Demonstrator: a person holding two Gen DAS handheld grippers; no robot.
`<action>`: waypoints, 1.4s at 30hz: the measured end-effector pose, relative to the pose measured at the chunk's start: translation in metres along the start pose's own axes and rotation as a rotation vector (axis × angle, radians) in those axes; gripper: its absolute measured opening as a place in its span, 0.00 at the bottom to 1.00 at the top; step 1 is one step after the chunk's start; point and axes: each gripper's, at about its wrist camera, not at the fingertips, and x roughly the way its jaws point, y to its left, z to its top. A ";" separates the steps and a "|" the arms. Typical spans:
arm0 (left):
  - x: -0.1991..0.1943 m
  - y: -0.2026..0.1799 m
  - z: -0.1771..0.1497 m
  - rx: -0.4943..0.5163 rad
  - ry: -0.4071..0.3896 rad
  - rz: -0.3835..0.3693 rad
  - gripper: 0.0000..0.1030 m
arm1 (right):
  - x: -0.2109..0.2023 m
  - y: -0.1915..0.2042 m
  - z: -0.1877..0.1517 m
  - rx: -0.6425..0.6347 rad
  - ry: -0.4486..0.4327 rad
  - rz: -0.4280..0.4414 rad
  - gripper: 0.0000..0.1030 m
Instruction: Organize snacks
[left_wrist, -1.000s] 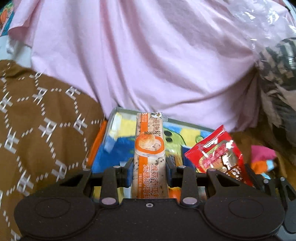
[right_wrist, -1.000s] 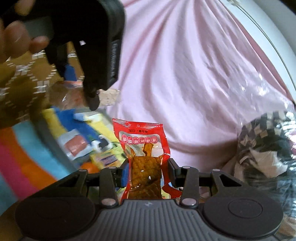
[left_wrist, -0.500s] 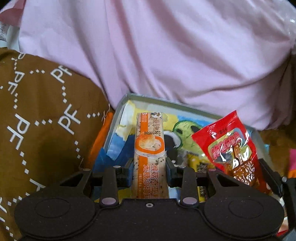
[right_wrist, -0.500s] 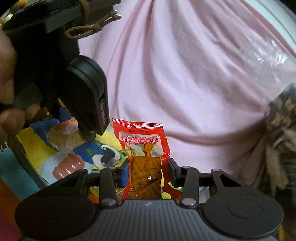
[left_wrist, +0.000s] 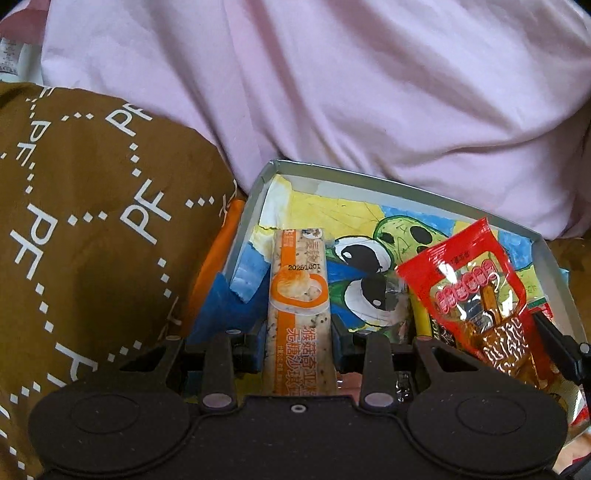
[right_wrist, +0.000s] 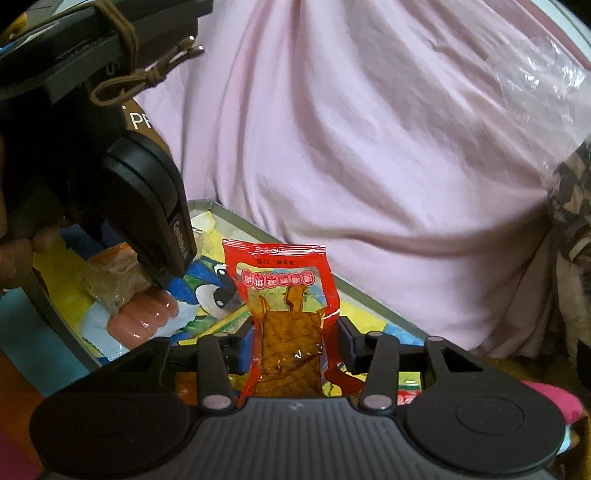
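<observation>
Red foil catches the light on the packet standing between the right gripper's fingers, over the near right part of the tray. Those fingers have just been opening, and a gap now shows at each side of the packet, so it looks loose or nearly so. In my judgement it may tip or slide down crooked rather than lie flat. It could also come to rest against the tray's right wall instead of on the floor of the tray.

Left of it, the left gripper pinches the orange bar, its fingers pressed on the wrapper's sides. The bar points toward the tray's far side, over the painted cartoon lining.

The two grippers work close together. In the right view the left gripper's body hangs just beside the red packet, above a sausage pack already in the tray. A small sideways move by either hand could knock the packet or the other tool.

The tray sits on soft bedding, between a brown pillow and a pink sheet. Pressing down there may tilt it and shift the snacks inside. The bar's slick wrapper could also slip in a narrow pinch.
</observation>
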 end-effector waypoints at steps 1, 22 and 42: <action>0.000 -0.001 0.000 0.002 0.000 0.015 0.38 | 0.001 -0.001 0.000 0.008 0.002 0.011 0.55; -0.069 -0.001 0.021 -0.046 -0.131 0.039 0.93 | -0.033 -0.041 0.017 0.198 -0.055 -0.012 0.98; -0.184 -0.006 -0.004 0.061 -0.279 0.091 0.99 | -0.123 -0.090 0.046 0.392 -0.119 -0.030 1.00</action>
